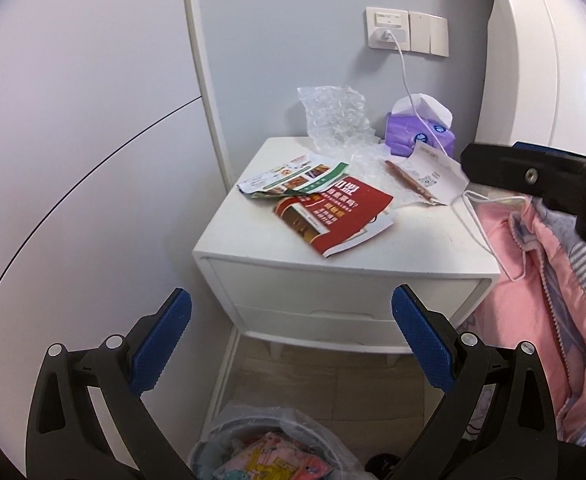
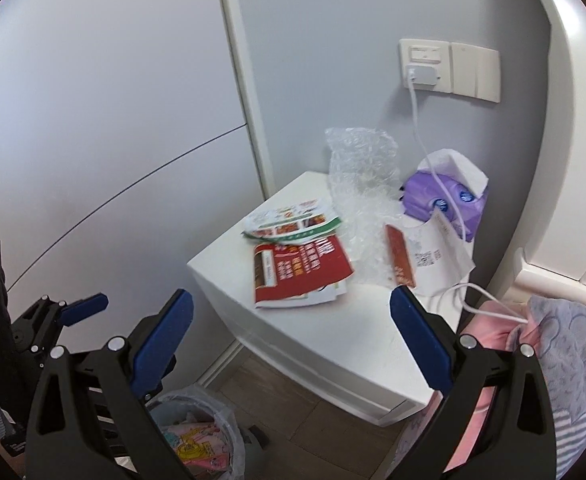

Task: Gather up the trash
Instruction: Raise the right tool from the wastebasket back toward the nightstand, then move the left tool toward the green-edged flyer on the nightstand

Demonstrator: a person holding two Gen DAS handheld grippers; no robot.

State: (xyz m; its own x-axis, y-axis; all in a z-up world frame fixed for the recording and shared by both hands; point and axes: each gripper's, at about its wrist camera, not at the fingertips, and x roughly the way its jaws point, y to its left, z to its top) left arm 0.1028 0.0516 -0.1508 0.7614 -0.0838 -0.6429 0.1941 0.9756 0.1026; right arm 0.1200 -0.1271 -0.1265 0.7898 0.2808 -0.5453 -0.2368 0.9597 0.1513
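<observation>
We see the trash scattered across the top of a white bedside table (image 1: pixel 413 240), none of it picked up yet. Nearest the front edge lies a red leaflet (image 1: pixel 335 216), overlapping a crumpled green-edged flyer (image 1: pixel 289 178) behind it. Further back, a sheet of bubble wrap (image 1: pixel 333 114) stands partly upright against the wall, probably just propped by its own creases. To its right, a slim red wrapper (image 1: pixel 409 182) lies across a white receipt (image 1: pixel 437 174), in front of a purple tissue pack (image 1: pixel 417 132), which likely belongs here rather than in the bin.

A white charging cable (image 1: pixel 407 80) runs from the wall socket (image 1: pixel 387 28) down over the tissue pack and table toward the pink bedding (image 1: pixel 533 280) at the right, so we judge it could snag when the receipt is lifted.

On the floor just in front of the table stands a lined waste bin (image 2: pixel 221 416) already holding colourful packaging, placed close for short drops.

We hold the left gripper (image 1: pixel 291 338) above the bin with its jaws spread wide and empty. The right gripper (image 2: pixel 291 338) is likewise released and empty, aimed at the table's front corner, near the red wrapper.
</observation>
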